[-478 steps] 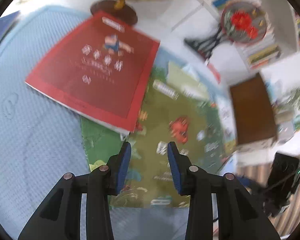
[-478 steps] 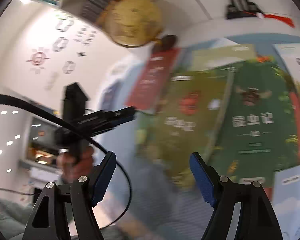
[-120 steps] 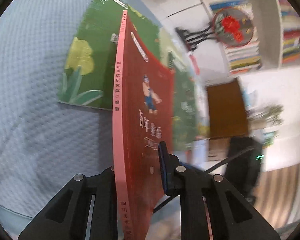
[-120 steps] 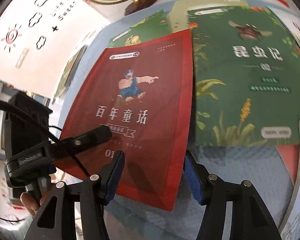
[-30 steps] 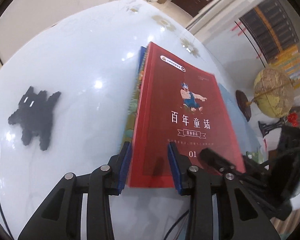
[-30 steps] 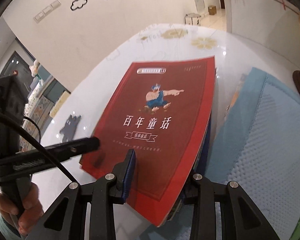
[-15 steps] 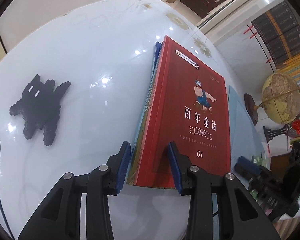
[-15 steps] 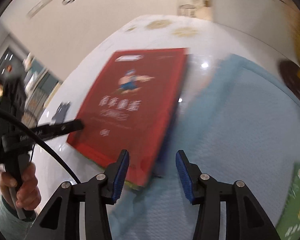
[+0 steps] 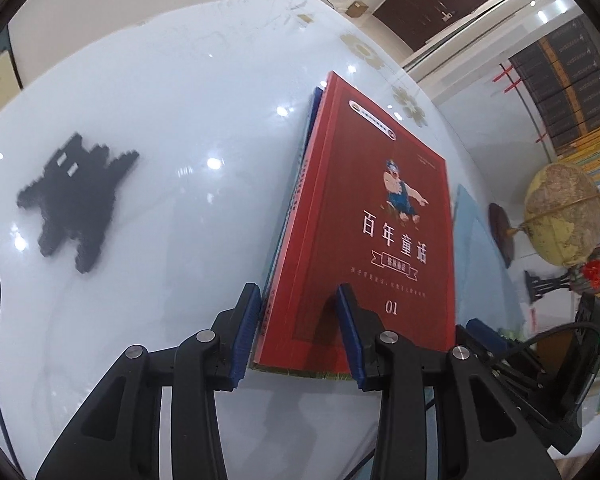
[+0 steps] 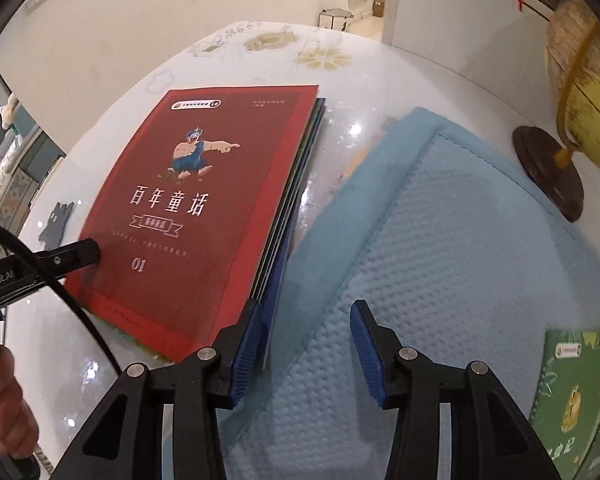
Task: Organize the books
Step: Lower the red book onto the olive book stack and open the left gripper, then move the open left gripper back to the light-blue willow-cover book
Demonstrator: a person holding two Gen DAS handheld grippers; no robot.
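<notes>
A stack of books lies on the white table, topped by a red book with a cartoon figure on its cover. My left gripper is open and straddles the stack's near spine corner. Its left pad stands beside the spine and its right pad is over the cover; the right wrist view shows one of its fingers lying on the cover. My right gripper is open over the blue quilted mat. Its left pad is just beside the stack's other near corner, and no book is between its pads.
A green book lies on the mat at the lower right. A globe on a dark base stands at the mat's far edge. A black pixel cat figure lies left of the stack. A person's hand holds the left gripper.
My right gripper has let go of the stack's corner, opened, and drawn off to the right over the mat. The left gripper has stayed at the spine corner, rolled slightly.
</notes>
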